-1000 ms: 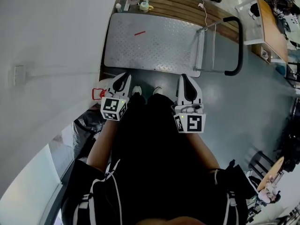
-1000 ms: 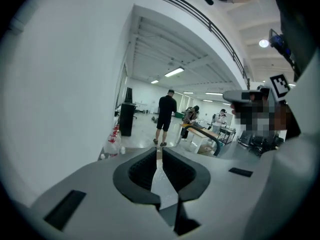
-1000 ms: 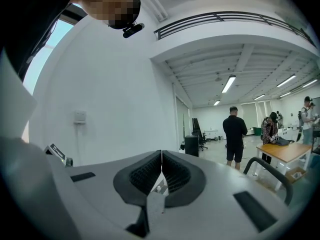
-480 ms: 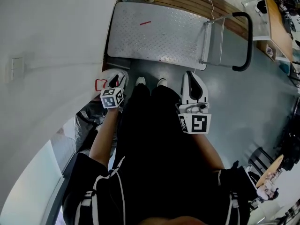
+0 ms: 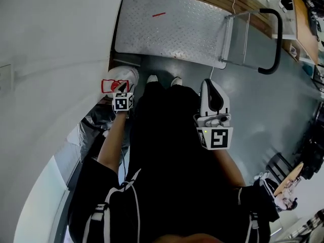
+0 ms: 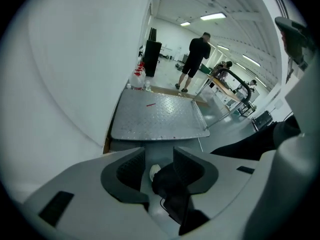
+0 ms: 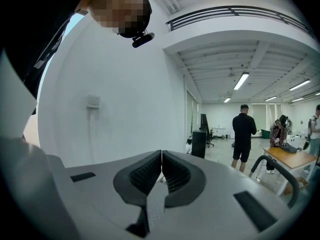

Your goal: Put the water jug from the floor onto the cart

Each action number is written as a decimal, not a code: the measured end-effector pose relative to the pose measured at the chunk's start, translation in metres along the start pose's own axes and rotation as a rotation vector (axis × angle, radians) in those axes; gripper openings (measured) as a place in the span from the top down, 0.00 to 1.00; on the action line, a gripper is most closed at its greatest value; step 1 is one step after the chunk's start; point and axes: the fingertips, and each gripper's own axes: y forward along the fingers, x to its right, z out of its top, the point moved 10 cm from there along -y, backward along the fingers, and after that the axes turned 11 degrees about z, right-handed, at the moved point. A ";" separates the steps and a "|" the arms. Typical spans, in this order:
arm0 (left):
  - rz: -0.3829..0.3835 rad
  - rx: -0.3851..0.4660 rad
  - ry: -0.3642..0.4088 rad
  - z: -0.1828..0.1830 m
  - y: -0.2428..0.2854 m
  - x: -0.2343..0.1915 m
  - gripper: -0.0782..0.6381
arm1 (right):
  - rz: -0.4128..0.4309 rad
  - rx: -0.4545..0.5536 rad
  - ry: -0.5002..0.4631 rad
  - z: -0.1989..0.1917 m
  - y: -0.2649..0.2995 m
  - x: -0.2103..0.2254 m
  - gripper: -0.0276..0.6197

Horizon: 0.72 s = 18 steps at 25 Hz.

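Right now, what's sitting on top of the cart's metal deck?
Only a short red strip lies on the cart deck, nothing else. The head view cuts off its far edge, but the left gripper view shows that part bare too.

Bright, even light from ceiling strip lights [image 7: 241,80] at two o'clock; soft sheen on the cart [image 5: 172,34] at twelve; gripper views fisheye-bent, corners black

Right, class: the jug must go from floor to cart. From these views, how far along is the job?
Nothing is done yet: the cart deck carries no jug. In hand: the left gripper, jaws opening with nothing gripped, hangs low beside the red-trimmed jug by the wall. The right gripper is shut and empty. Left: grasp, lift, set down on the cart.
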 end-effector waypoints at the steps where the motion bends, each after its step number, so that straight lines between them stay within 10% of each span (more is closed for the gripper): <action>1: 0.002 -0.018 -0.010 -0.007 0.010 -0.004 0.66 | 0.013 -0.003 -0.008 -0.005 0.004 -0.004 0.93; 6: 0.030 -0.094 0.092 -0.035 0.055 -0.012 0.66 | -0.001 -0.034 -0.048 -0.028 0.013 -0.008 0.93; 18: 0.030 -0.286 -0.034 -0.084 0.130 -0.032 0.66 | -0.052 -0.094 -0.006 -0.074 0.003 0.010 0.93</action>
